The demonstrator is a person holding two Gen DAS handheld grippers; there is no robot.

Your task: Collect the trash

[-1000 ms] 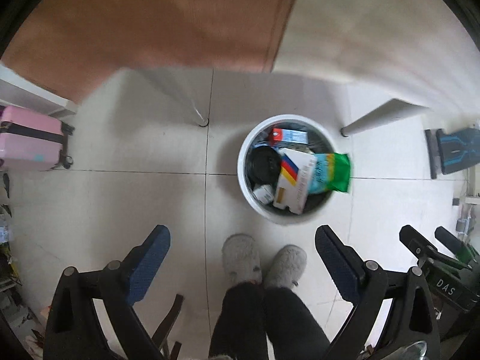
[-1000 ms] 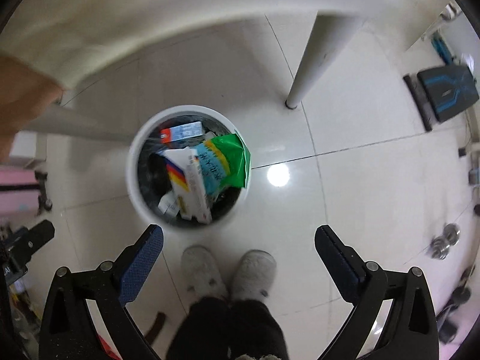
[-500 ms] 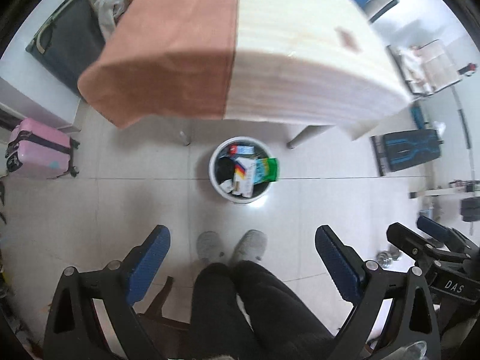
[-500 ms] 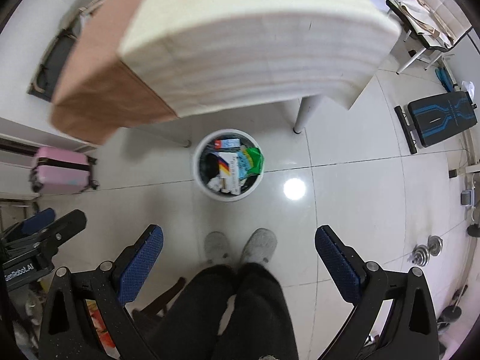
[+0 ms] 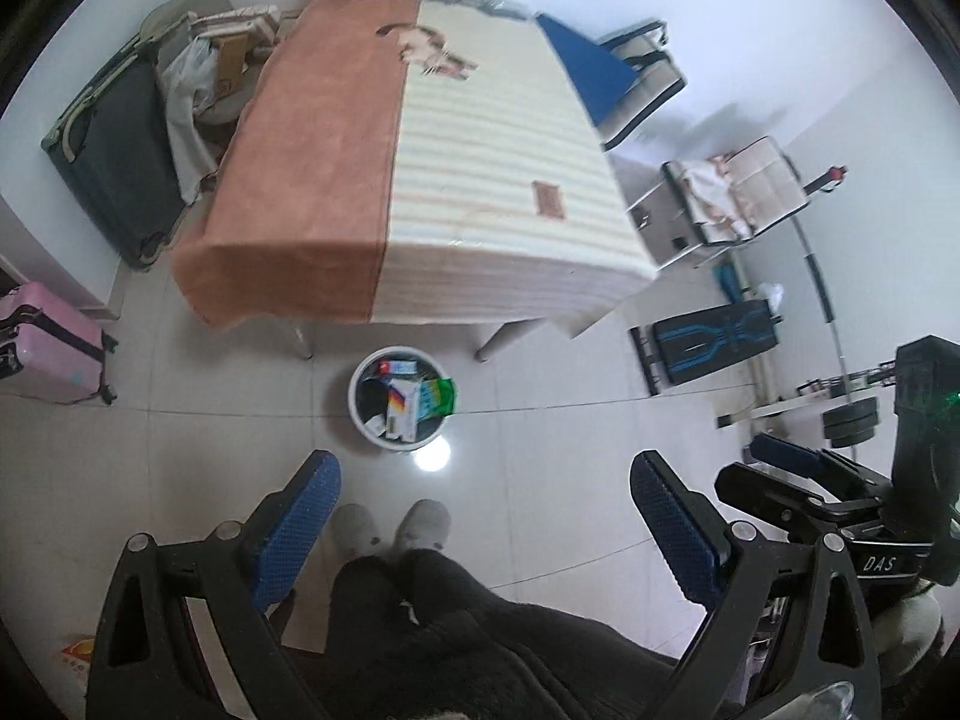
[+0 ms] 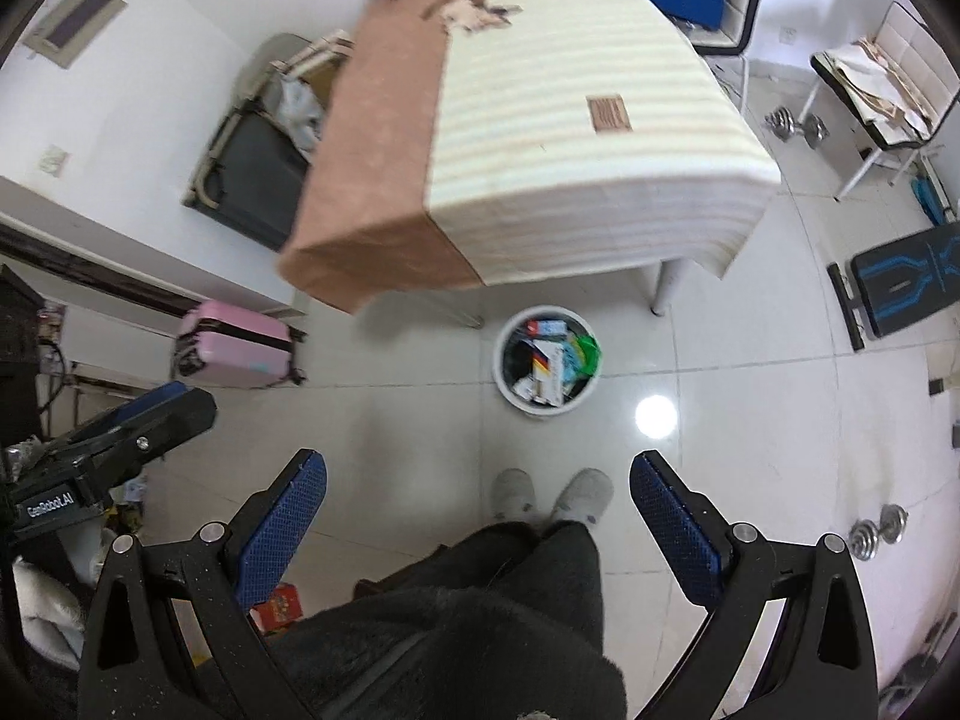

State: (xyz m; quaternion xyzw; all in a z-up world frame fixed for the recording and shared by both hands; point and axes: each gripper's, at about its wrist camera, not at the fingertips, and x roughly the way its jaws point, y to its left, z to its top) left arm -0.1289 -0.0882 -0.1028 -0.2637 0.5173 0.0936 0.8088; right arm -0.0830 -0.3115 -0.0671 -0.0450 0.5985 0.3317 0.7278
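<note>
A white round trash bin (image 5: 360, 420) stands on the tiled floor by the table's near edge; it also shows in the right wrist view (image 6: 503, 387). It holds several cartons, with a green packet (image 5: 443, 394) leaning on its rim. My left gripper (image 5: 483, 516) is open and empty, high above the floor. My right gripper (image 6: 477, 516) is open and empty too, at a similar height. Each gripper shows at the other view's edge.
A table (image 5: 480, 180) with a brown and striped cream cloth stands behind the bin. A pink suitcase (image 5: 42, 342) is at the left. A chair (image 5: 636, 78), a bench (image 5: 708, 342) and dumbbells (image 6: 876, 540) are to the right. The person's slippered feet (image 5: 390, 528) are below.
Both grippers have risen far above the bin; it now looks small and the whole table top has come into view. Both stay open and empty.
</note>
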